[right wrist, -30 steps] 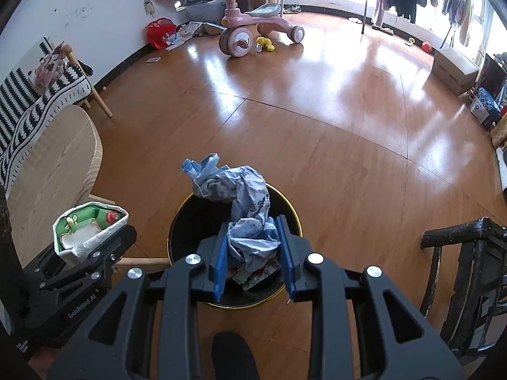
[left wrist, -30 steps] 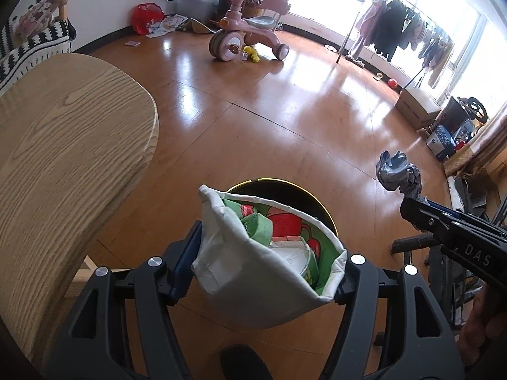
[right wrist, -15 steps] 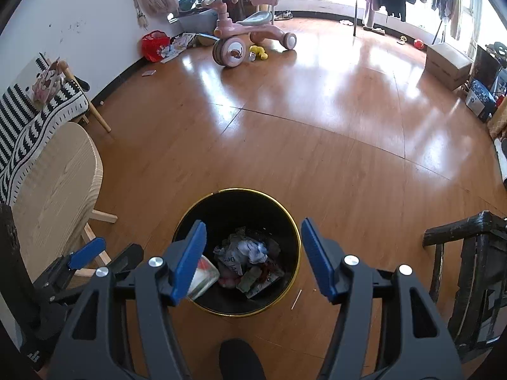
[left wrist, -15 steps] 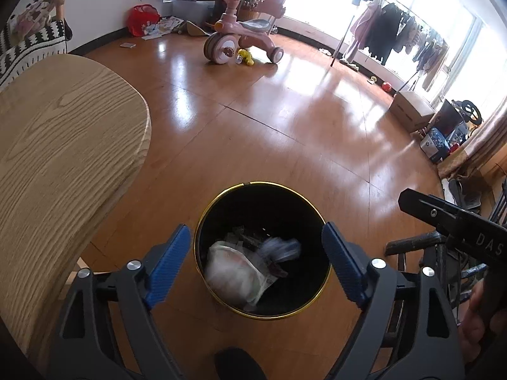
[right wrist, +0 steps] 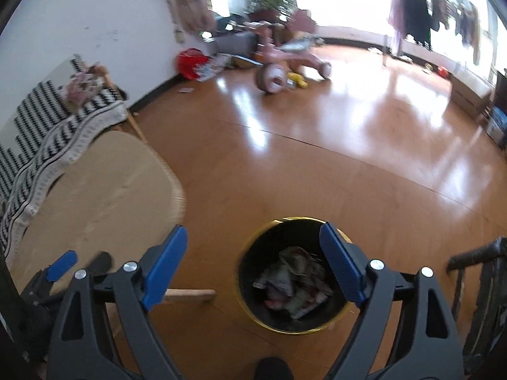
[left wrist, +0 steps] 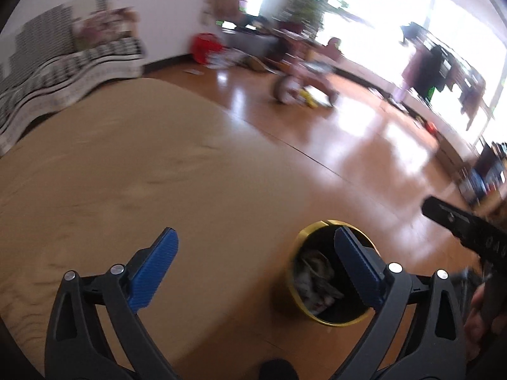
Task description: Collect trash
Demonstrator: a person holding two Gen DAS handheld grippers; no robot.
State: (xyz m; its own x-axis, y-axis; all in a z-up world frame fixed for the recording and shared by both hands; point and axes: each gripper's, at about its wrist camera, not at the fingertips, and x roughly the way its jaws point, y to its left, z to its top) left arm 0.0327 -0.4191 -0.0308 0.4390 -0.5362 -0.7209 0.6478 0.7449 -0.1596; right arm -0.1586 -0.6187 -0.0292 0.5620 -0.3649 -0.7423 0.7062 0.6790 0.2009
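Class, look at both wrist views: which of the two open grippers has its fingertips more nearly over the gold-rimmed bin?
The right gripper: its right finger overlaps the bin. The left gripper hangs mostly over the wooden table.

Round light-wood surface [right wrist: 95, 190] at left, black-and-white zigzag blanket [right wrist: 47, 145] behind it, glossy wooden floor [right wrist: 348, 158], pink children's tricycle [right wrist: 285, 66] (blurred), red bag [right wrist: 190, 63] by the wall, hanging clothes [right wrist: 418, 9] at the window
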